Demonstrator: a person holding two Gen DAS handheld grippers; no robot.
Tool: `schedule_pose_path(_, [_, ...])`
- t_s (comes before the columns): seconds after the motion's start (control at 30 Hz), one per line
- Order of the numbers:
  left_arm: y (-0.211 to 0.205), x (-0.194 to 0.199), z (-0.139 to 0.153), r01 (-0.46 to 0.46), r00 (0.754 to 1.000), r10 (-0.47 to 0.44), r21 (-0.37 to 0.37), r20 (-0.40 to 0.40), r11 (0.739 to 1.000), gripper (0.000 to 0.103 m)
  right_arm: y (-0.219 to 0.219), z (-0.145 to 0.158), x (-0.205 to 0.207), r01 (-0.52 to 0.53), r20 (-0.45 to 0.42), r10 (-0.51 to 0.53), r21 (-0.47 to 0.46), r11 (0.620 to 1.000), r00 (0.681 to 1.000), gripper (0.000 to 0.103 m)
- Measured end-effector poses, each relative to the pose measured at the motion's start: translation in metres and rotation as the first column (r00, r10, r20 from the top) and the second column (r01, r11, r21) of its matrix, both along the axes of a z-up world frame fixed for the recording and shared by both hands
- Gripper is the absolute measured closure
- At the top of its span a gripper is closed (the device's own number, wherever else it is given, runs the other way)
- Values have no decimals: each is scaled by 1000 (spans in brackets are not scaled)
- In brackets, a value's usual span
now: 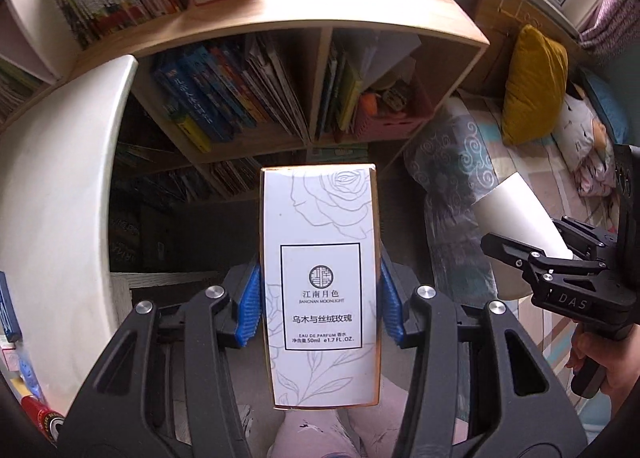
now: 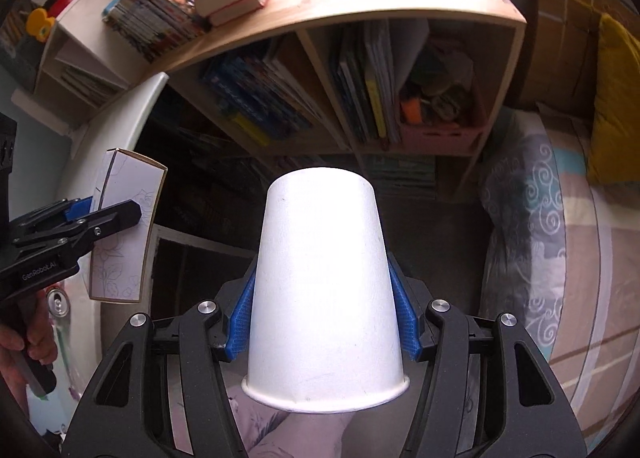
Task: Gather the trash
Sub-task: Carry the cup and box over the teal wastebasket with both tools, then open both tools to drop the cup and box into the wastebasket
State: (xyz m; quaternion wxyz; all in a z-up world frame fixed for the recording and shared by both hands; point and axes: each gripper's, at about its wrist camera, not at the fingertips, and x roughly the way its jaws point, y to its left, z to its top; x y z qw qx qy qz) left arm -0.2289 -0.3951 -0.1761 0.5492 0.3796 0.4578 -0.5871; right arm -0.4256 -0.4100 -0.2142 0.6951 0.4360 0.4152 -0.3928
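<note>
My left gripper (image 1: 319, 300) is shut on a white perfume box (image 1: 320, 242) with a grey rose print and black lettering, held upright in the air. My right gripper (image 2: 326, 322) is shut on a white paper cup (image 2: 324, 298), held upside down with its rim toward the camera. The right gripper (image 1: 532, 258) with the cup (image 1: 516, 226) shows at the right edge of the left wrist view. The left gripper (image 2: 108, 214) with the box (image 2: 128, 226) shows at the left of the right wrist view. Both are held side by side above the floor.
A wooden bookshelf (image 1: 280, 34) full of books stands ahead, with a pink basket (image 2: 436, 134) in its right cubby. A white rounded desk (image 1: 56, 178) is at the left, with a drink can (image 2: 58, 304) on it. A bed with a yellow pillow (image 1: 532, 86) is at the right.
</note>
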Motion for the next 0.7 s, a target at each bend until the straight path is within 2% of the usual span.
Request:
schedule_pose_path(0.1, [-5,-20,-34,51,999,-51,67,-11,996,57,4,-36,-10,42,1,-42,78,996,999,45])
schedule_pose_path(0.27, [-5,-46,-93,120,993,-115,188,-34,975,57,11,-87,-22,93,14,-97,180,979,995,45])
schedule_pose_path(0.43, [-6,-68,-150,180,984,-170,293,-59,939,56,13,-129,-33,141,34,-155,257,956,987,44])
schedule_pose_path(0.53, [-7,-80,-175,224,975,-213,335,-70,915,55,11,-147,-39,159,39,-179,304,939,983,38])
schedule_pose_path(0.57, [-8,-83,-181,231,973,-224,345,-62,910,49,10,-151,-41,173,27,-191,310,935,981,36])
schedule_pose_path(0.6, [-8,-86,-184,230,973,-227,348,-50,909,35,9,-152,-44,187,18,-202,308,933,979,31])
schedule_pose_path(0.63, [-9,-87,-186,228,973,-228,347,-40,910,27,8,-152,-47,193,17,-209,307,932,978,28])
schedule_pose_path(0.7, [-11,-87,-188,218,974,-224,347,-23,912,27,5,-150,-53,205,22,-222,304,930,975,27])
